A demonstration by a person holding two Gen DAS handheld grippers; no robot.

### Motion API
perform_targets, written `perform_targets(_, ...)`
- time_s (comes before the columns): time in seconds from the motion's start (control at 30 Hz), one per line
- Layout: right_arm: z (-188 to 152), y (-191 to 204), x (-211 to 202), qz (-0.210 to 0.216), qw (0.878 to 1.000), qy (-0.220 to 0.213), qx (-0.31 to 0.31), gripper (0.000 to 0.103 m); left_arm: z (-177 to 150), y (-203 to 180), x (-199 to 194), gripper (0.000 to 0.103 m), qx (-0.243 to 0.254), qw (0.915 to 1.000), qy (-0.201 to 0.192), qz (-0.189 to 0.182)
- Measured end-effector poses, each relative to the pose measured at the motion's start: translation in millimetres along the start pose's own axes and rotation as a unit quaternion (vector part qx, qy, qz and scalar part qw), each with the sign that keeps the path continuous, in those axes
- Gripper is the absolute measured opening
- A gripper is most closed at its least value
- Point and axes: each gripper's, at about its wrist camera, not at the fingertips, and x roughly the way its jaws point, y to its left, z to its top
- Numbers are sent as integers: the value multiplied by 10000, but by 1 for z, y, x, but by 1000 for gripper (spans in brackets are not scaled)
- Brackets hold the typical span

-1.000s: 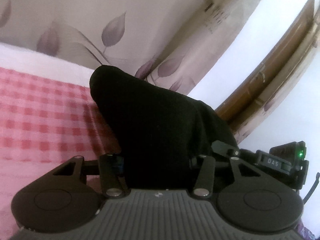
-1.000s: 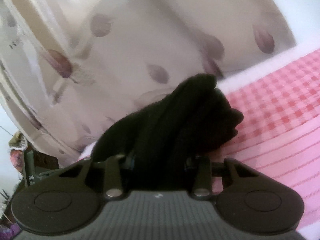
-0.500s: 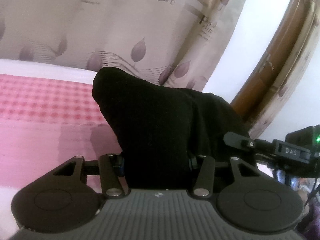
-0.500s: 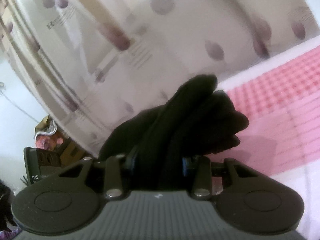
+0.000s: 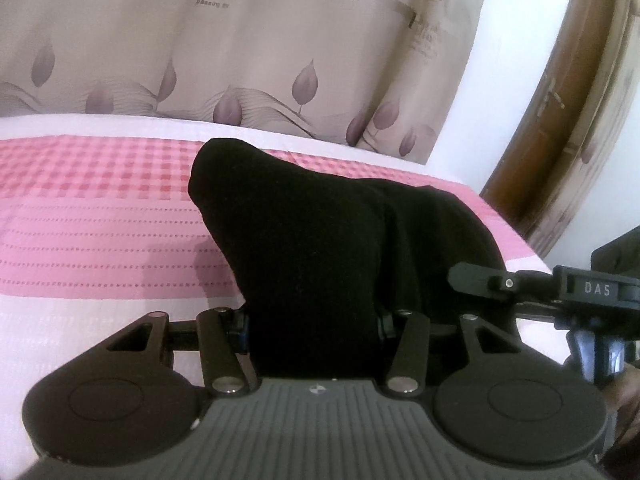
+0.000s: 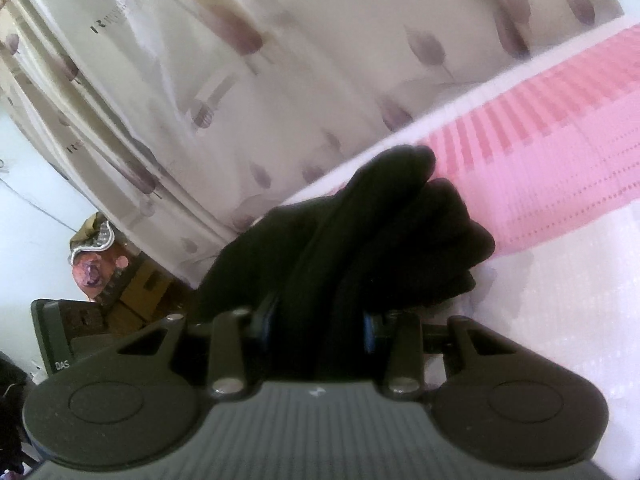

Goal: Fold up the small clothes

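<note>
A small black garment [image 5: 320, 248] is held up above a bed with a pink and white checked sheet [image 5: 96, 208]. My left gripper [image 5: 314, 320] is shut on one part of it; the cloth bulges up and hides the fingertips. My right gripper [image 6: 320, 320] is shut on another bunched part of the black garment [image 6: 360, 240], which folds in thick rolls over the jaws. The right gripper also shows at the right edge of the left wrist view [image 5: 560, 292], close beside the cloth.
A beige curtain with purple leaf print [image 5: 240, 60] hangs behind the bed. A brown wooden door frame [image 5: 560, 100] stands at the right. Cardboard boxes and a bag [image 6: 108, 264] sit on the floor at the left in the right wrist view.
Both grippers have tipped down toward the bed with the garment still held; more of the pink sheet shows and the curtain has risen in view. The grip on the cloth is unchanged.
</note>
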Motion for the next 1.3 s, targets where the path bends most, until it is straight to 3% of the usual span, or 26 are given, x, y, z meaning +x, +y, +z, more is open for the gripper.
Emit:
perform_targets(0.27, -8, -9, 5, -105, 9998, 54, 136, 38, -12, 6, 3, 51, -42, 9999, 2, 107)
perform_targets(0.47, -15, -18, 10, -199, 9996, 47, 212, 38, -22, 11, 8, 57, -109, 9995, -14, 292)
perform_targets(0.63, -24, -23, 12, -490, 9988, -15, 87, 39, -31, 10, 9, 75, -30, 9980, -190, 606)
perform_targets(0.73, -33, -22, 15, -856, 9961, -32, -193, 40, -38, 1, 6, 103, 321, 9917, -532, 1121)
perform_targets(0.83, -42, -22, 14, -1022, 9942, -129, -300, 50, -46, -10, 2, 103, 751, 9811, -911, 1531)
perform_targets(0.93, -47, -8, 3, -1190, 9906, -425, -529, 52, -47, -14, -3, 103, 779, 9788, -964, 1630)
perform_targets(0.97, -50, 1, -3, -1295, 9870, -564, -760, 52, -47, -15, -6, 103, 748, 9775, -1030, 1681)
perform_targets(1.03, -59, 21, -17, -1543, 9759, -905, -1248, 62, -47, -21, -18, 103, 722, 9707, -1328, 1866)
perform_targets(1.1, -72, 39, -33, -1758, 9616, -1346, -1622, 85, -46, -28, -31, 103, 732, 9627, -1615, 2044)
perform_targets(1.17, -88, 57, -47, -1908, 9438, -1792, -2019, 94, -45, -36, -44, 103, 726, 9561, -1880, 2126)
perform_targets(1.3, -109, 79, -66, -2252, 9113, -2285, -2582, 98, -42, -54, -64, 103, 809, 9445, -2173, 2326)
